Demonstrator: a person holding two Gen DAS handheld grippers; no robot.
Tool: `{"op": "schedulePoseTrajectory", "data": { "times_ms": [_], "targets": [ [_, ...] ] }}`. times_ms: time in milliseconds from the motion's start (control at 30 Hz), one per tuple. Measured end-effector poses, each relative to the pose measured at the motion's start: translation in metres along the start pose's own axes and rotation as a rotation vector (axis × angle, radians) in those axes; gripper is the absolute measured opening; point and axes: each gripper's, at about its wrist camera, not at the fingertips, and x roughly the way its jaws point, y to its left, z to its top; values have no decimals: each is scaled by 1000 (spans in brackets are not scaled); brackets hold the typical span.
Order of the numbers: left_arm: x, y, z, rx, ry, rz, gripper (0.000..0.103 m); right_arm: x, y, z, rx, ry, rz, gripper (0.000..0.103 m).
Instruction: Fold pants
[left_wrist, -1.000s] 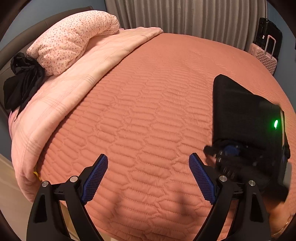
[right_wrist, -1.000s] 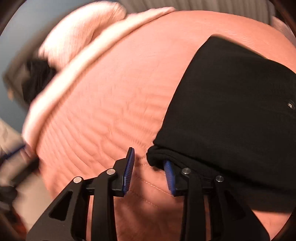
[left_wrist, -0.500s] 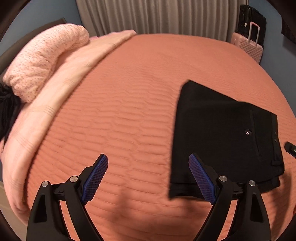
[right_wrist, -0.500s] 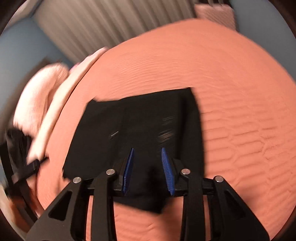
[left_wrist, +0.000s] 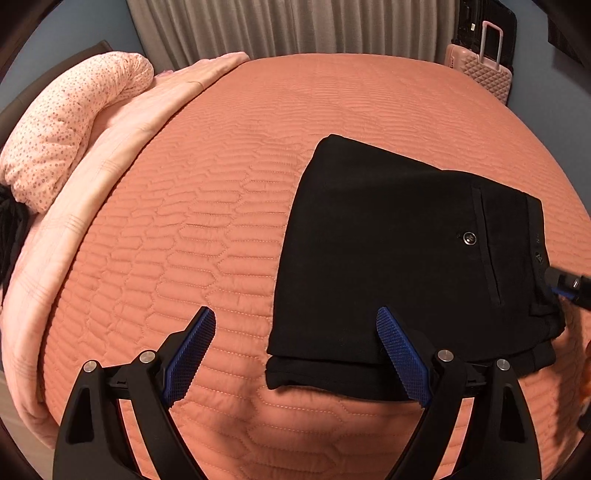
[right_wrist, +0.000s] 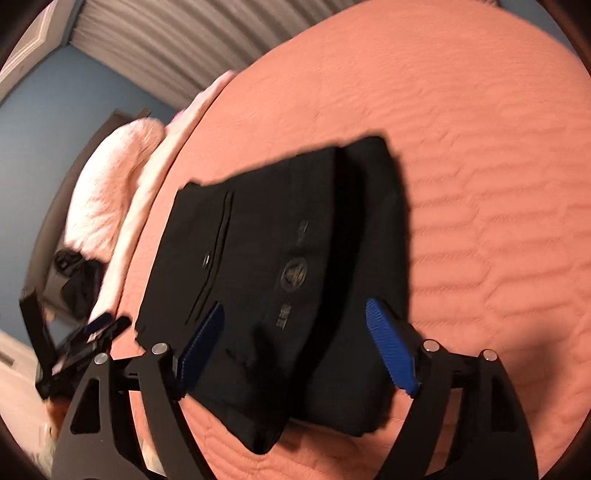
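1. Left wrist view: the pants (left_wrist: 388, 251), black and folded into a flat stack, lie on the bed (left_wrist: 221, 206), right of its middle and near its front edge.
2. A back pocket with a button faces up near the stack's right edge, and the lower layers stick out along the front edge.
3. Left gripper (left_wrist: 295, 350) hangs over the bed with its jaws wide apart and nothing between them; the right blue pad (left_wrist: 402, 358) shows in front of the stack's front edge, the left one over bare quilt. Whether the pad touches the cloth I cannot tell.
4. Right gripper (left_wrist: 565, 286) shows only as a tip at the right edge of this view, beside the waistband.
5. Right wrist view, blurred and tilted: the right gripper (right_wrist: 295, 343) has just been opening its jaws, which now stand well apart on either side of the near end of the pants (right_wrist: 288, 258); the pads (right_wrist: 391, 350) do not press on the cloth.
6. Printed marks on the waistband face up here, and the stack looks thick at the near end.
7. Left gripper (right_wrist: 92, 328) shows at the left edge of this view, past the stack.
8. A pink blanket (left_wrist: 110, 158) and a dotted pillow (left_wrist: 70, 122) lie along the bed's left side, with dark cloth (left_wrist: 9, 229) beyond the pillow.
9. A curtain (left_wrist: 288, 29) hangs behind the bed and a pink suitcase (left_wrist: 480, 74) stands at the far right corner.
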Motion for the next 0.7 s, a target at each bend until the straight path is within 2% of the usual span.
{"op": "schedulePoseTrajectory", "data": {
  "times_ms": [33, 67, 100, 167, 200, 267, 367, 433, 467, 533, 567, 633, 667, 700],
  "targets": [
    [1, 0, 1, -10, 5, -6, 87, 4, 2, 0, -11, -6, 10, 79],
    [2, -1, 1, -20, 9, -13, 87, 10, 8, 3, -32, -7, 22, 73],
    [1, -3, 2, -24, 11, -13, 87, 17, 9, 5, -46, 7, 15, 46],
    [-2, -5, 2, -24, 8, -8, 87, 27, 12, 13, -53, 39, 9, 20],
    [-3, -6, 2, -20, 6, -6, 87, 24, 16, 19, -69, 52, 6, 14],
    [-6, -7, 2, -5, 3, 5, 87, 4, 33, 32, -174, 55, -40, 12],
    [-7, -7, 4, 21, -6, 13, 87, -17, 37, 49, -241, 52, -124, 11],
    [-2, -10, 4, 27, 2, 10, 87, 3, 17, 50, -239, 127, -214, 15],
    [7, -13, 3, 23, 14, 4, 87, 19, 2, 45, -216, 183, -225, 24],
    [23, -20, 2, 21, 60, 15, 87, 2, 0, 47, -176, 122, -201, 26],
    [23, -19, 2, 17, 57, 19, 87, -13, 5, 48, -170, 77, -239, 28],
    [13, -17, 7, 1, 17, 13, 87, -51, 21, 44, -201, -77, -362, 28],
    [4, -15, 14, -8, -27, -6, 87, -62, 27, 43, -210, -123, -391, 28],
    [-1, -15, 19, -11, -53, -18, 87, -69, 34, 44, -206, -156, -373, 28]
  ]
}}
